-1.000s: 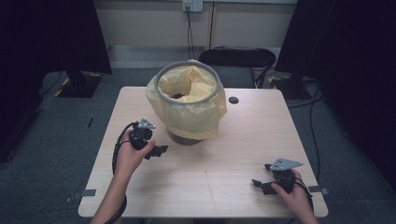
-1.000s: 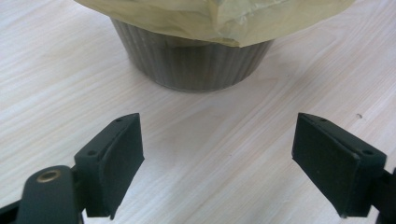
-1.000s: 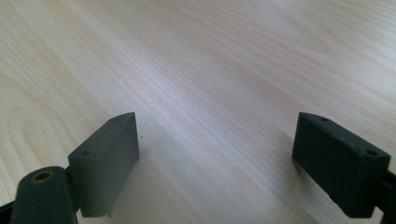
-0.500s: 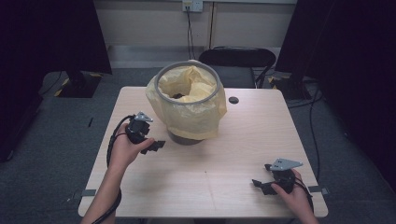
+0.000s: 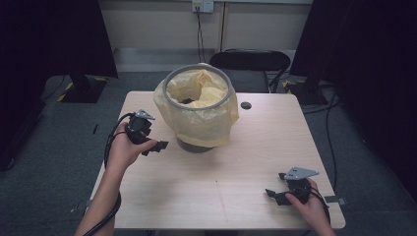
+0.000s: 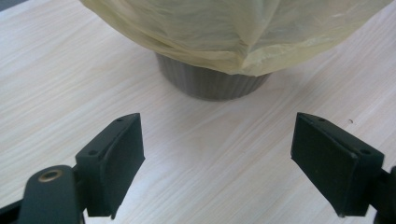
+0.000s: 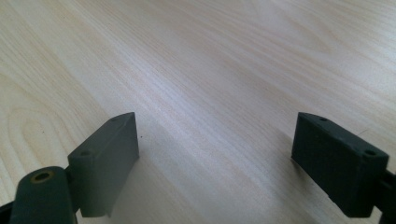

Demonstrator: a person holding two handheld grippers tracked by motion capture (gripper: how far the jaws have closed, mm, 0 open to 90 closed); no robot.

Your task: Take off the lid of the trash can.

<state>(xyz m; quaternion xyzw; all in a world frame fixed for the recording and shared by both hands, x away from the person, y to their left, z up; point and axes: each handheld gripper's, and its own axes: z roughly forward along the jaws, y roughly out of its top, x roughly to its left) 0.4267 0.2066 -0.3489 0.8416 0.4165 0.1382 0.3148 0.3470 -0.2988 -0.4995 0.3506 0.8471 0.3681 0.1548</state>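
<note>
A grey bin (image 5: 196, 142) lined with a yellow plastic bag (image 5: 199, 110) stands at the back middle of the table; the bag's skirt hangs over the bin's dark ribbed base (image 6: 212, 84). My left gripper (image 5: 156, 146) is held just left of the bin, jaws open, pointing at its base. In the left gripper view the left gripper (image 6: 217, 161) has nothing between its pads. My right gripper (image 5: 275, 195) rests near the table's front right corner, open; the right gripper (image 7: 217, 161) looks along bare wood.
The light wooden table (image 5: 216, 196) has a small dark round disc (image 5: 246, 105) behind the bin on the right. A black chair (image 5: 251, 61) stands beyond the far edge. Cables trail from both grippers and across the grey floor.
My left gripper has moved left and slightly away from me along the bin's left side. The right gripper has stayed where it was.
</note>
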